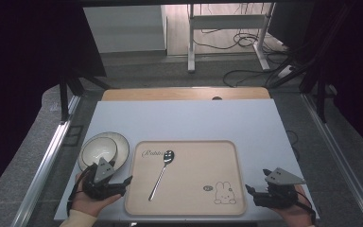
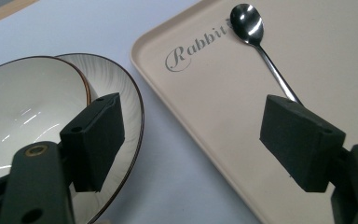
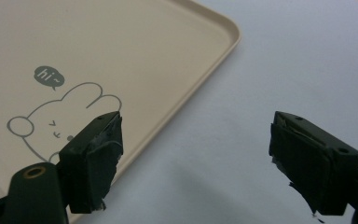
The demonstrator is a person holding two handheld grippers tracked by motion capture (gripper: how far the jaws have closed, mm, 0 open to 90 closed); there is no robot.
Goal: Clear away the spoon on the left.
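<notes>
Basically both grippers sit idle at the near edge of the table (image 1: pixel 189 113), one on each side of the tray (image 1: pixel 227 208), nothing held. Left gripper (image 1: pixel 126 182) has its jaws spread wide and empty, tips pointing toward the tray's left rim. Right gripper (image 1: pixel 249 191) is wide and empty too, off the tray's near right corner, over bare table.

Key relation: the spoon (image 1: pixel 160 176) lies loose on the tray's left half, long axis running diagonally — bowl end far and toward the middle, handle tip near and leftward. From the left gripper it lies forward and to the right, just across the rim. In the left gripper view the spoon (image 2: pixel 261 46) runs down toward the right-hand jaw, its lower handle hidden behind that jaw. Left hand is clearly the nearer one; the right is well apart, past the rabbit drawing (image 1: pixel 225 194).

A bowl (image 1: pixel 98 149) sits on a plate (image 1: pixel 121 144) left of the tray, just beyond the left gripper — also a left-hand reach.

Writing: "Rabbit" in script (image 2: pixel 193 49) at the tray's far left corner, its last letters partly covered by the spoon's bowl. A dark speech bubble reading "hi~" (image 3: pixel 49 77) sits above the rabbit outline (image 3: pixel 60 119).
</notes>
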